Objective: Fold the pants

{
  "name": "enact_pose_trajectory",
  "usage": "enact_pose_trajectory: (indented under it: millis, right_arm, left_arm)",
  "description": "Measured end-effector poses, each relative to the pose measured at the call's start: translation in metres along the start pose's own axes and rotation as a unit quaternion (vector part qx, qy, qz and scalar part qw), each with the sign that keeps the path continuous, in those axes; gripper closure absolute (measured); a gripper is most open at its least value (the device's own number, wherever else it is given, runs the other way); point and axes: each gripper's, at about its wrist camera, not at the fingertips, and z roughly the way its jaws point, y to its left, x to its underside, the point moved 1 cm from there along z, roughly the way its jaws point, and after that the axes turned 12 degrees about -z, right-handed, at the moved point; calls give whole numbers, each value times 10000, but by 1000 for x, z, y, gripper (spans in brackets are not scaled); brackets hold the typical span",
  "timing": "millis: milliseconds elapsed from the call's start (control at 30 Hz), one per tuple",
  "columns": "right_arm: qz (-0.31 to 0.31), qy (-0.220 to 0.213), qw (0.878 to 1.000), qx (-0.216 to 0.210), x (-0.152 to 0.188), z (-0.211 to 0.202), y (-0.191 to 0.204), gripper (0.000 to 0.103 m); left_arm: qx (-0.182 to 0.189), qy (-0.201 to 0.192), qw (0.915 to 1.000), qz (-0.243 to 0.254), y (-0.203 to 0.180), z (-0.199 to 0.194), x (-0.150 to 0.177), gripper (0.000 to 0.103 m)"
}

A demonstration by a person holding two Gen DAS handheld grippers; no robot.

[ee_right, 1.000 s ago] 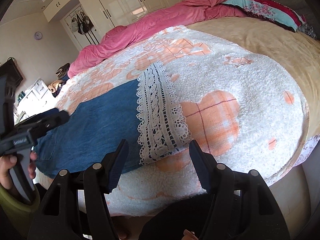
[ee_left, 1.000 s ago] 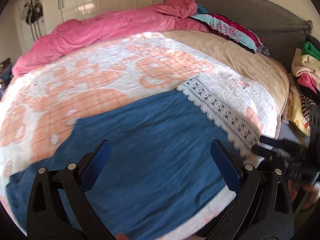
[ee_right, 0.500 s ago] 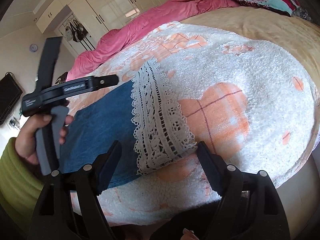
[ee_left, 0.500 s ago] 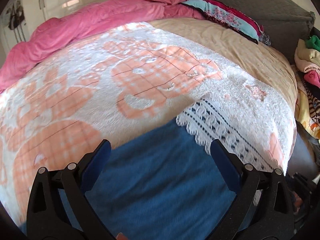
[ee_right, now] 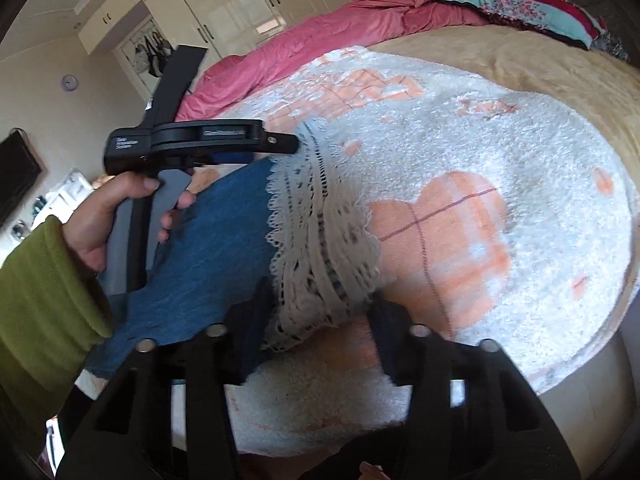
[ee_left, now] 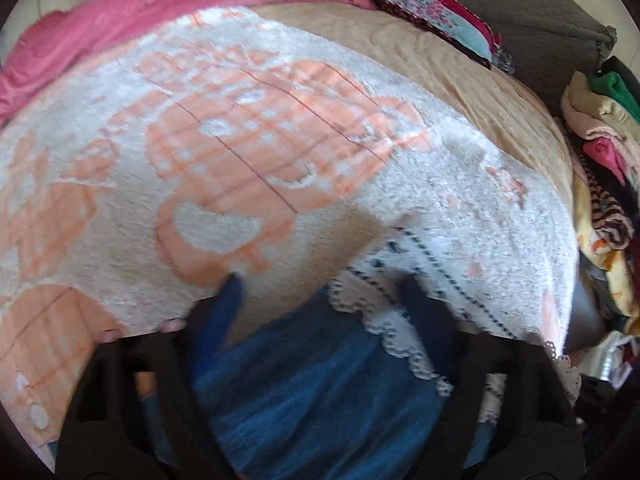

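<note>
Blue denim pants (ee_right: 208, 252) with a white lace hem (ee_right: 316, 240) lie on a white and orange blanket (ee_right: 480, 152). In the left wrist view the pants (ee_left: 320, 380) and lace hem (ee_left: 400, 320) sit between the blurred fingers of my left gripper (ee_left: 320, 292), which is open over the far corner of the leg end. My right gripper (ee_right: 316, 300) is open, its jaws on either side of the near lace corner. The left gripper also shows in the right wrist view (ee_right: 280, 144), held by a hand at the far lace edge.
A pink duvet (ee_left: 160, 4) lies along the far side of the bed. Patterned pillows (ee_left: 432, 12) rest by the grey headboard. A pile of clothes (ee_left: 600, 152) sits at the right. Wardrobes (ee_right: 280, 4) stand behind.
Both grippers have moved forward to the lace hem. The left gripper has come in over the far corner, the right gripper over the near corner. Both stay open.
</note>
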Motion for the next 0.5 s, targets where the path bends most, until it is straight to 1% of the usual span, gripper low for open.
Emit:
enact_pose_trajectory:
  millis: [33,100,167,300,367,400,433,467,500]
  right_arm:
    - [31,-8,10000,-73,0,2,0,68]
    - [60,26,9999,-83,0,5,0,67]
    - [158,22,9998,-152,0,7,-2,66]
    - [357,-20,9989,-301,0,10,-8,66]
    - [438,-47,9984,-359,0,11,-10,66]
    - [454,-56,9982,-376,0,12,-11,66]
    - [462,-56,9982,-383,-1,12,-11,66]
    - [454,-57,9982,-382,-1,13,-11,66]
    - [442,-56,9983,-377,-2,14,-10,66]
  left_arm:
    - [75,27,10000,-3,-1,1,-1,49]
    - [101,75,9998,165,-5,3,-1,53]
    - [167,135,9995,226,-5,7,1,53]
    - [482,168,9986,158,4,10,2,53]
    - [570,195,9981,135,6,11,3,53]
    - [626,201,9978,88,7,10,3,55]
    - [670,206,9975,74,7,10,3,57]
    - [727,215,9971,80,6,10,4,64]
    - [817,241,9963,105,4,10,5,76]
